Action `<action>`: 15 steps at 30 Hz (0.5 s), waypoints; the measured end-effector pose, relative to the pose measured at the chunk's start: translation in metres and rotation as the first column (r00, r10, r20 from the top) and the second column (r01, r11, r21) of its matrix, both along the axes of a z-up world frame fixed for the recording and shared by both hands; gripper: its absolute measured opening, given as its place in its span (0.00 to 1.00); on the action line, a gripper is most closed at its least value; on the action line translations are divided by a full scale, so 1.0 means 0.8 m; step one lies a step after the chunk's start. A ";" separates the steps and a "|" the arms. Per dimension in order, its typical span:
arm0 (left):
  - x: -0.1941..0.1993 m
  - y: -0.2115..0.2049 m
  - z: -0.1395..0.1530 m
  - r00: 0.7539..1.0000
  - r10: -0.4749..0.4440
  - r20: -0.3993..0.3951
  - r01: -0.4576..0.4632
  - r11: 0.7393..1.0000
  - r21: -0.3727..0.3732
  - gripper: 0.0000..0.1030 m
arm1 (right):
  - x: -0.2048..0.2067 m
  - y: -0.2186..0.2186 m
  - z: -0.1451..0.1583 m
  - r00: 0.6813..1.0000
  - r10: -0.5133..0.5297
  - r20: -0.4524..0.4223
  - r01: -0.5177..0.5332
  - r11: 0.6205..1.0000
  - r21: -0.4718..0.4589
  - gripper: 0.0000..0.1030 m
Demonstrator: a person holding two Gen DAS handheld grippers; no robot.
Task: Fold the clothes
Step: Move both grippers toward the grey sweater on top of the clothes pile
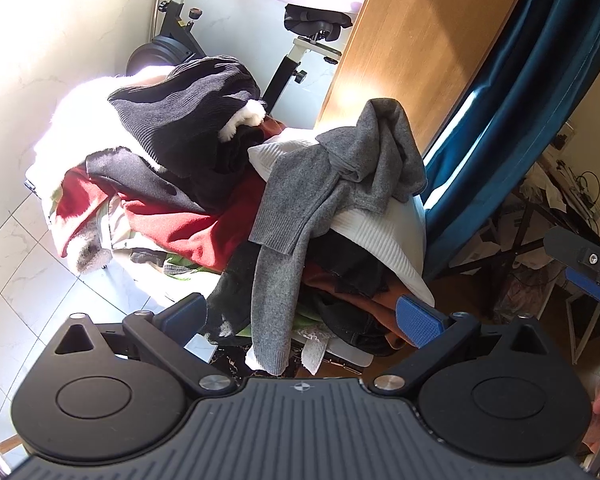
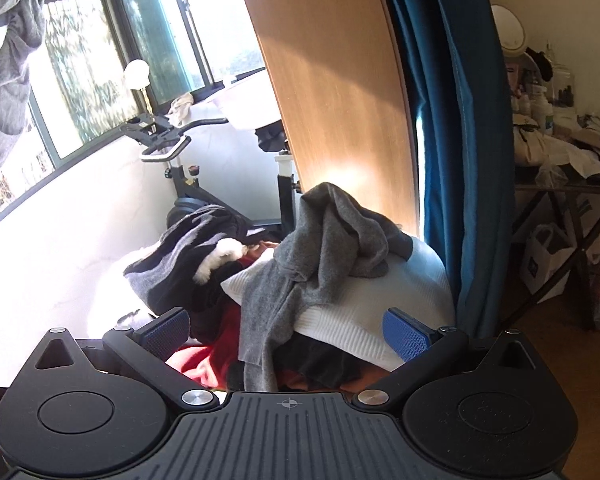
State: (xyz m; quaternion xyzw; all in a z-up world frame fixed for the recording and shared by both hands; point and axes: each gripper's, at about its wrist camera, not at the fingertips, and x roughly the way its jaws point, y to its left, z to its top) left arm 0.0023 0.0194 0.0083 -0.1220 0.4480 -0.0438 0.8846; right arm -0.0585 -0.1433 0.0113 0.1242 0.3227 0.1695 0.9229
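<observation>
A heap of unfolded clothes (image 1: 204, 200) fills the middle of the left wrist view. On top of it lies a crumpled grey knit sweater (image 1: 324, 184), one sleeve hanging down towards the lower centre of the frame. Under the sweater is a white ribbed garment (image 1: 376, 236); to the left lie a dark ribbed knit with white fleece lining (image 1: 188, 120) and a red garment (image 1: 188, 228).

The left claw (image 1: 300, 316) hangs above the near edge of the heap, released, its blue-padded fingers (image 1: 418, 320) spread wide with the grey sleeve showing between them, apart from both pads. At the right edge of that view part of the right claw (image 1: 592, 276) shows.

In the right wrist view the right claw (image 2: 286, 330) is likewise released and grasps nothing; the grey sweater and white garment lie beyond its spread fingers. A black exercise bike (image 2: 172, 148) stands behind the heap at centre left, a wooden panel (image 2: 332, 92) and a teal curtain (image 2: 452, 120) to the right.
</observation>
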 end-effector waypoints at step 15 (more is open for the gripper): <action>0.001 0.005 -0.006 1.000 -0.008 -0.019 0.007 0.998 -0.056 1.00 | 0.005 0.005 -0.015 0.998 -0.008 -0.061 0.009 1.000 0.006 0.99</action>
